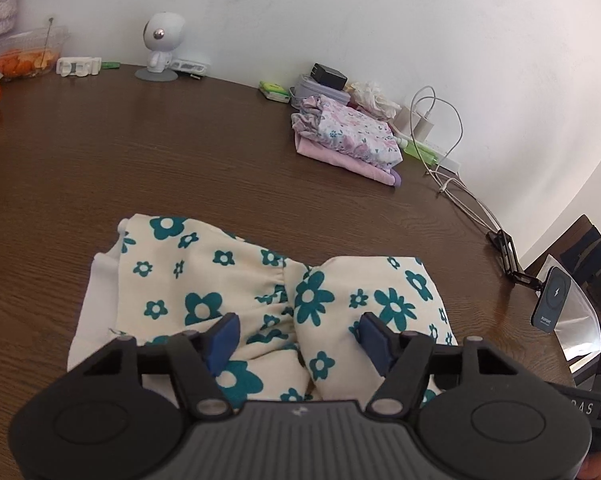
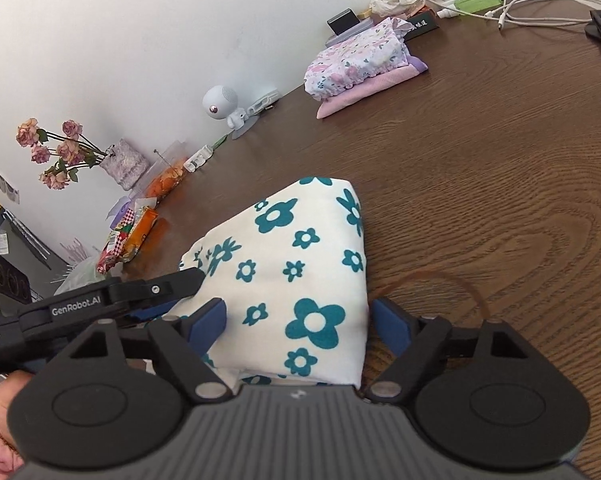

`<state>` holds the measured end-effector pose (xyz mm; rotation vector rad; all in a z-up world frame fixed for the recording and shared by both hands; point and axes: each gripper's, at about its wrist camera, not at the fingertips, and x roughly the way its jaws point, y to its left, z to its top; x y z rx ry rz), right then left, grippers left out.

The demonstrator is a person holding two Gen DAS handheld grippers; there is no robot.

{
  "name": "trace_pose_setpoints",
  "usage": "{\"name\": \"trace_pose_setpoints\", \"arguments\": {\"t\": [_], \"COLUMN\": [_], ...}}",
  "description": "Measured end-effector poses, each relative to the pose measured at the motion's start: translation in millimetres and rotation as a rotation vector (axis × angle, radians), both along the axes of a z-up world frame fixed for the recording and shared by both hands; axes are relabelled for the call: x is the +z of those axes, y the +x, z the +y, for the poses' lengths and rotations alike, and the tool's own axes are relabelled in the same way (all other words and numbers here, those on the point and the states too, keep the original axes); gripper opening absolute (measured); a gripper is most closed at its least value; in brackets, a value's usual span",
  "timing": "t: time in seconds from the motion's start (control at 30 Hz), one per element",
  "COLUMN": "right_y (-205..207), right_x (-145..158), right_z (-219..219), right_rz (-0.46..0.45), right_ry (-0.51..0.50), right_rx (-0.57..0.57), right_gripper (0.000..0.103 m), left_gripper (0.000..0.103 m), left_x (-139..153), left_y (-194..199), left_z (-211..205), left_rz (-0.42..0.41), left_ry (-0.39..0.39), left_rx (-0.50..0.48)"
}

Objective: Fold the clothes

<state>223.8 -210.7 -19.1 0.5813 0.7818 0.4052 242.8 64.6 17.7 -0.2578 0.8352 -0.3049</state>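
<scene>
A cream garment with teal flowers (image 1: pixel 220 280) lies bunched in folds on the brown wooden table (image 1: pixel 180 140). My left gripper (image 1: pixel 299 338) is open just above the near part of the cloth, its blue pads (image 1: pixel 224 338) on either side of a raised fold. In the right wrist view the same garment (image 2: pixel 292 264) shows as a smooth folded wedge. My right gripper (image 2: pixel 300 320) is open around its near end, with the cloth between the fingers. The left gripper (image 2: pixel 180 292) comes in from the left and touches the cloth's left edge.
A folded stack of pink and floral clothes (image 1: pixel 344 136) lies at the back right. Chargers and cables (image 1: pixel 432 140), a white figurine (image 1: pixel 162 44), a bowl of orange food (image 1: pixel 24 56) and snack packets (image 2: pixel 132 236) line the wall. A phone stand (image 1: pixel 548 300) sits at the right table edge.
</scene>
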Motion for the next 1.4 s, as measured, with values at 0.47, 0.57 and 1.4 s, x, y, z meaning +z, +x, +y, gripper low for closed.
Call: {"name": "trace_pose_setpoints", "arguments": {"t": [0.47,0.57,1.4], "right_y": [5.6,2.0,-73.7], "right_x": [10.3,33.1,45.6], "right_z": [-0.2,11.8,225.9], "right_rz": [-0.040,-0.117,-0.658], "right_ry": [0.159,0.056,-1.313], "right_rx": [-0.047,-0.001,0.482], "right_gripper": [0.034,0.030,0.031], "left_gripper": [0.063,0.062,0.085], "left_x": [-13.3,-11.0,59.5], "left_y": [-0.8,-1.2,-33.3], "left_z": [13.7,9.0,95.2], "left_rz": [0.020,0.023,-0.120], "left_ry": [-0.061,-0.081,-0.177], "left_rx": [-0.004,-0.008,0.109]}}
